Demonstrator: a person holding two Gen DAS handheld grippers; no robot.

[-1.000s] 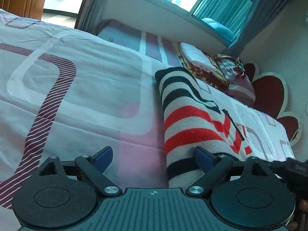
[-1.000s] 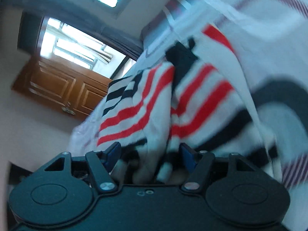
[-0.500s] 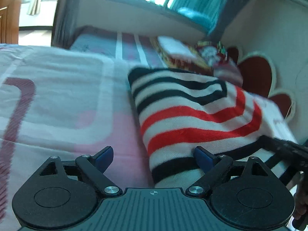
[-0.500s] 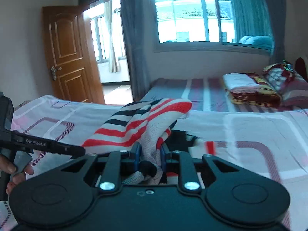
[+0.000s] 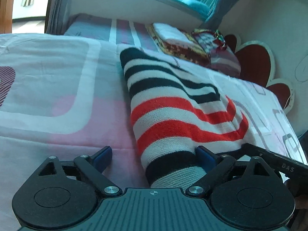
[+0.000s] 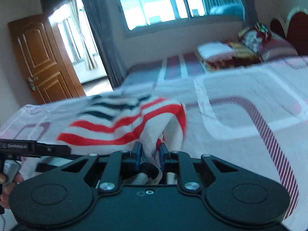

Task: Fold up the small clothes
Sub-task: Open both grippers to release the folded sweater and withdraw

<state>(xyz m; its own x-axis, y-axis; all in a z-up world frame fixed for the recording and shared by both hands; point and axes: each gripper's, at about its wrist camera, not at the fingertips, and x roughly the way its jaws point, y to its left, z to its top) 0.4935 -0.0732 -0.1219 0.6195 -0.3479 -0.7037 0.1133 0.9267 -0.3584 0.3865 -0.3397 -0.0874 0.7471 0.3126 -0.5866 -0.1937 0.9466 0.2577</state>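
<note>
A small knitted sweater (image 5: 173, 105) with white, black and red stripes lies on the bed, folded lengthwise. My left gripper (image 5: 154, 156) is open, and the sweater's near hem lies between its blue pads without being pinched. My right gripper (image 6: 149, 155) is shut on a bunched edge of the sweater (image 6: 123, 123). The right gripper's body (image 5: 273, 159) shows at the right of the left wrist view, and the left gripper's body (image 6: 34, 148) shows at the left of the right wrist view.
The bed cover (image 5: 48, 80) is white and pink with rounded line patterns. Folded blankets and pillows (image 5: 192, 42) lie at the far end by a red heart-shaped headboard (image 5: 254, 61). A window (image 6: 154, 2) and a wooden door (image 6: 38, 57) are behind.
The right gripper closed on the sweater's edge and carried it across over the garment. The sweater now lies narrower and folded. The left gripper stayed open at the hem.
</note>
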